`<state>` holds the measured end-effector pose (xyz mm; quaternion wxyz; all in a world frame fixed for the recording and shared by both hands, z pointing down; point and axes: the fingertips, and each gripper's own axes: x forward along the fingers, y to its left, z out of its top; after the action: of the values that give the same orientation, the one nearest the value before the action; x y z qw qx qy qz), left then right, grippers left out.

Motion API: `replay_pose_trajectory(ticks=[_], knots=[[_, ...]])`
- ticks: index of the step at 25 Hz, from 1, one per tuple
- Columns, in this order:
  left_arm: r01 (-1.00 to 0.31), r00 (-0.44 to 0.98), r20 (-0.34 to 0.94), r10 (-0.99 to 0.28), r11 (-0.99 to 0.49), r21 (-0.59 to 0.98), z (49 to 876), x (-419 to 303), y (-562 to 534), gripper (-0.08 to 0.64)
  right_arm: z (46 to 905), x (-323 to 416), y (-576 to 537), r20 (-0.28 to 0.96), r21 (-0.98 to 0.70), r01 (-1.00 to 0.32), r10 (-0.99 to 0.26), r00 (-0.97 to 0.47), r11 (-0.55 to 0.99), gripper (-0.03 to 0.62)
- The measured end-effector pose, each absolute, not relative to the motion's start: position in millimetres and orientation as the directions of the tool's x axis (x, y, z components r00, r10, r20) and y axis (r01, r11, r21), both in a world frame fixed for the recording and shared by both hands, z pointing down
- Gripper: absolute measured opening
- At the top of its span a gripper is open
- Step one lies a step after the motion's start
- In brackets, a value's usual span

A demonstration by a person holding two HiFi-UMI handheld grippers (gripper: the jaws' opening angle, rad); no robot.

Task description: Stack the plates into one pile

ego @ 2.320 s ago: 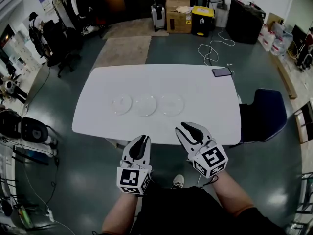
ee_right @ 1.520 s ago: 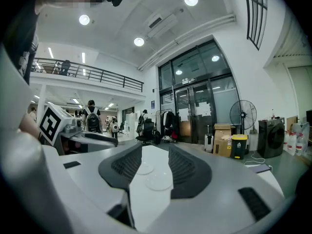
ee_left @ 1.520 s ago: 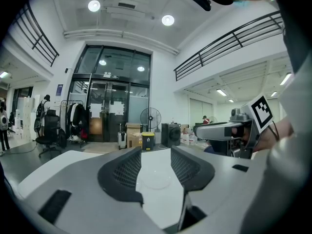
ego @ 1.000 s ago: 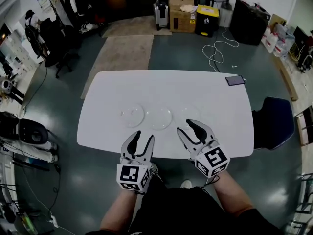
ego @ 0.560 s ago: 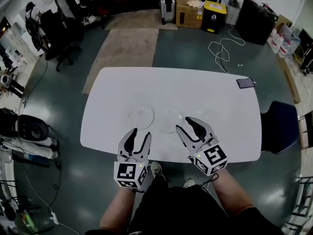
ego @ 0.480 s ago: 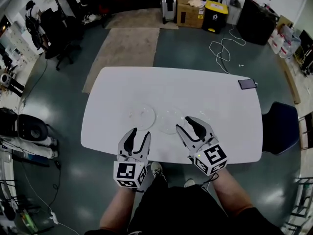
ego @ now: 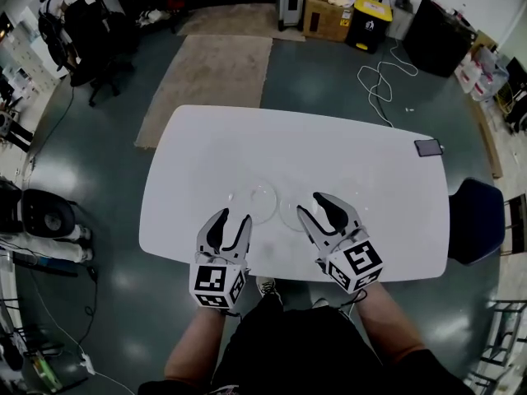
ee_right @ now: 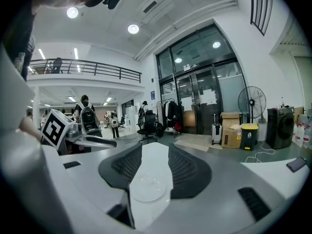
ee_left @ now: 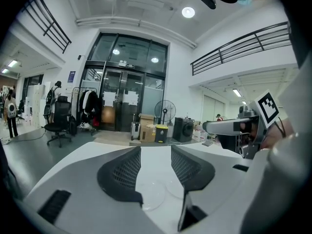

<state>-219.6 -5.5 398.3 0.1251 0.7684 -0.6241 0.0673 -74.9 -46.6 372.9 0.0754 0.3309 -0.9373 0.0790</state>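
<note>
left gripper [ego: 231, 219] and right gripper [ego: 315, 206] hover over the near desk [ego: 198, 146] edge, fingers wide and empty. just beyond, the clear plates [ego: 257, 200] lie flat, side by side, unstacked. being thin and glassy, one may get shoved or slip from a shallow pinch.

Left gripper [ee_left: 156, 150]: grey jaws with black mesh pads, standing apart, nothing gripped.
White table [ee_left: 92, 152]: spreads below and beyond the jaws.
Clear round plate [ee_left: 152, 195]: flat on the table, seen through the gap.
Second clear round plate [ee_left: 175, 185]: just beside the first, to its right.
Right gripper [ee_left: 209, 127]: grey, marker cube behind, at right over the table.
Background: black office chair [ee_left: 59, 126], standing fan [ee_left: 165, 112], yellow-lidded bin [ee_left: 161, 133].
</note>
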Motion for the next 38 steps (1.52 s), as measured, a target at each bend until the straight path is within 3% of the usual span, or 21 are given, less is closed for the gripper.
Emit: replay_pose_trajectory(ticks=[16, 38], knots=[[-0.965, 0.254, 0.327, -0.91, -0.215, 0.151, 441, -299, -40, 0.198, 410, -151, -75, 0.289, -0.137, -0.666, -0.614, -0.735, 0.733, 0.172], [-0.971, 0.237, 0.466, -0.852, -0.188, 0.151, 515, -301, -57, 0.198, 533, -188, -69, 0.48, -0.172, -0.63, -0.494, -0.725, 0.757, 0.172]])
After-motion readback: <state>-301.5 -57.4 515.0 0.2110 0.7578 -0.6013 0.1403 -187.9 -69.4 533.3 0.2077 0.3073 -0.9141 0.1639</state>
